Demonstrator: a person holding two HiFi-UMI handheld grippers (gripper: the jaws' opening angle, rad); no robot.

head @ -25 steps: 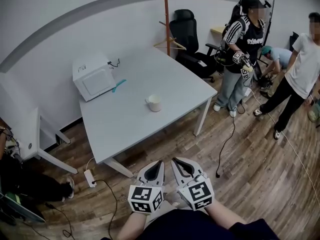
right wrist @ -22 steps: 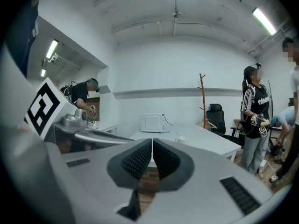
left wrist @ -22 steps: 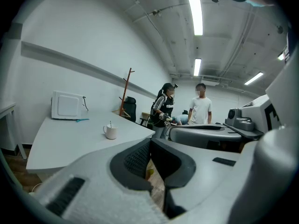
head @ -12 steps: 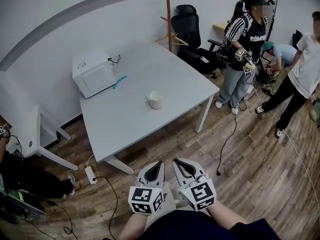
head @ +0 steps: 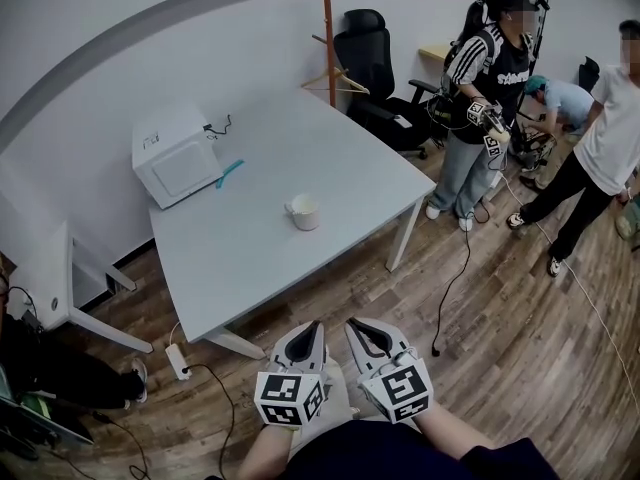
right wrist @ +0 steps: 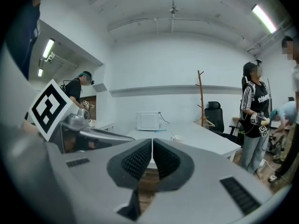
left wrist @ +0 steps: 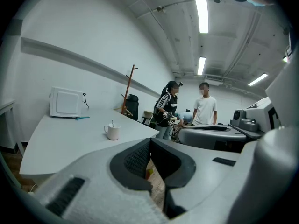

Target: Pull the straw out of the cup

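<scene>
A white cup [head: 304, 212] with a handle stands near the middle of the grey table [head: 250, 258], far from both grippers. In the left gripper view the cup [left wrist: 112, 132] carries a thin straw [left wrist: 111, 124] standing up out of it. The right gripper view shows the same cup [right wrist: 177, 137] small, just beyond the jaws. My left gripper [head: 316, 327] and right gripper [head: 352, 324] are held side by side low in the head view, over the wooden floor short of the table's near edge. Both have their jaws together with nothing between them.
A white microwave [head: 176, 158] and a teal object [head: 231, 172] sit at the table's far left. Behind the table are a coat stand [head: 329, 38] and a black office chair [head: 372, 63]. People [head: 490, 88] stand at the right. A power strip [head: 177, 360] and cables lie on the floor.
The view has shifted slightly, so the table and cup sit a little further left and lower in the picture. Both grippers remain shut in the same place.
</scene>
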